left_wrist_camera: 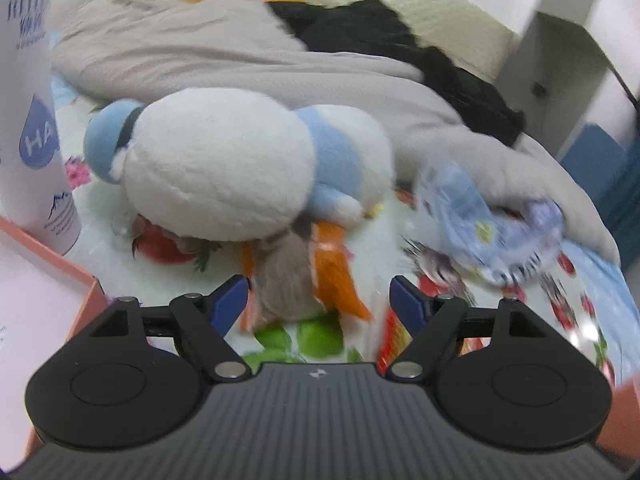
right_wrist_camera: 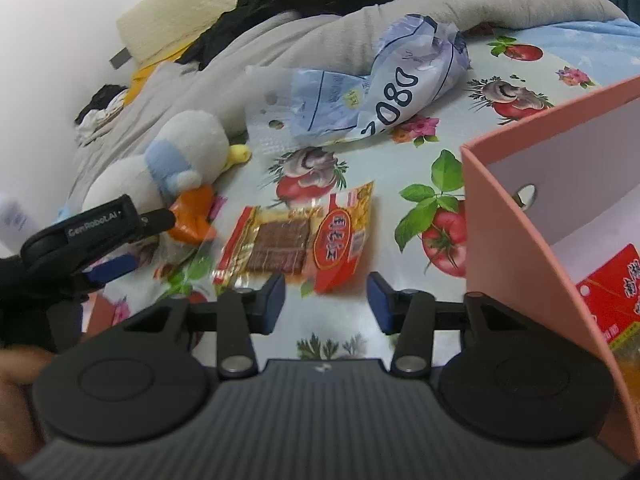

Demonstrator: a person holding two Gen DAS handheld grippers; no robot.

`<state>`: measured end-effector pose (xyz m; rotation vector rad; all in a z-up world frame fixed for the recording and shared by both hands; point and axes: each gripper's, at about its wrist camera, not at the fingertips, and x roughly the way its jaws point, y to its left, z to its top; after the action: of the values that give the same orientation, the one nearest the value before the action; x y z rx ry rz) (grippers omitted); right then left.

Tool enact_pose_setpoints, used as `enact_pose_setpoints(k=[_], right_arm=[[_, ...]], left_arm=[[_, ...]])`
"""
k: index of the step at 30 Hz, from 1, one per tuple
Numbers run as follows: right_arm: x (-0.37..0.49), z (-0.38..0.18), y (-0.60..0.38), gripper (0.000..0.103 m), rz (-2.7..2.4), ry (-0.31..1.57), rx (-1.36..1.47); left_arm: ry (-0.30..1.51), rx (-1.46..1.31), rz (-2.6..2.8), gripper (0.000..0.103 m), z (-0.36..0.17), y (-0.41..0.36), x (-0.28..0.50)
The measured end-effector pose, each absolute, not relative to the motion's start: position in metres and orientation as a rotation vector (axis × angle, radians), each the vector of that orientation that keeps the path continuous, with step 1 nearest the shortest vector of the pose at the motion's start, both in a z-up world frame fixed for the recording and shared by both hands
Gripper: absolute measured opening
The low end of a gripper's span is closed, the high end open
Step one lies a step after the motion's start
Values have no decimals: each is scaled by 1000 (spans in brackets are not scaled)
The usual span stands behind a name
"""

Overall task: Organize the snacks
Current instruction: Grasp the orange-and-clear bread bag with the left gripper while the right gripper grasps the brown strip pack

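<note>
A red and yellow snack packet [right_wrist_camera: 296, 240] with a brown slab inside lies flat on the fruit-print sheet. My right gripper [right_wrist_camera: 326, 300] is open just short of it, the packet's near corner level with the blue fingertips, nothing pressed. A red packet [right_wrist_camera: 612, 292] lies inside the pink box [right_wrist_camera: 520, 208] at the right. My left gripper [left_wrist_camera: 320, 300] is open over a blurred orange and grey-brown thing [left_wrist_camera: 296, 280] under the plush duck [left_wrist_camera: 224, 164]; packet or duck's foot, I cannot tell. The snack packet's edge [left_wrist_camera: 394, 336] shows behind its right finger. The left gripper [right_wrist_camera: 148, 240] reaches the duck's orange foot.
A white bottle [left_wrist_camera: 32, 120] stands at the far left beside a pink box edge [left_wrist_camera: 86, 292]. A crumpled blue and white plastic bag [right_wrist_camera: 380, 92] lies beyond the packet. A grey blanket [left_wrist_camera: 200, 52] and black clothes [left_wrist_camera: 400, 40] are heaped at the back. A person's hand [right_wrist_camera: 16, 380] holds the left gripper.
</note>
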<state>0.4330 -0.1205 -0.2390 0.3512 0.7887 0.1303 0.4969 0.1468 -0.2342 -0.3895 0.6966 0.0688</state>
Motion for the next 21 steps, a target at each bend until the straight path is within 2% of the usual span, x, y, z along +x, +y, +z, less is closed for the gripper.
enact_pose_setpoints(k=[3, 5, 7, 8, 11, 16, 21], right_arm=[[445, -245, -119, 44, 96, 813, 364], [452, -251, -120, 35, 69, 845, 381], [458, -256, -122, 34, 62, 859, 412], [460, -258, -122, 30, 59, 863, 417], [461, -261, -123, 5, 96, 877, 446], [450, -248, -122, 3, 126, 841, 399], [437, -237, -125, 3, 138, 842, 407]], left_arm=[[695, -419, 75, 81, -239, 153, 509], [711, -388, 74, 81, -243, 150, 517], [722, -374, 63, 81, -248, 149, 522], [735, -370, 67, 80, -251, 149, 526], [781, -389, 75, 74, -262, 151, 533], [763, -361, 65, 63, -259, 148, 529], [787, -393, 69, 59, -255, 150, 515]])
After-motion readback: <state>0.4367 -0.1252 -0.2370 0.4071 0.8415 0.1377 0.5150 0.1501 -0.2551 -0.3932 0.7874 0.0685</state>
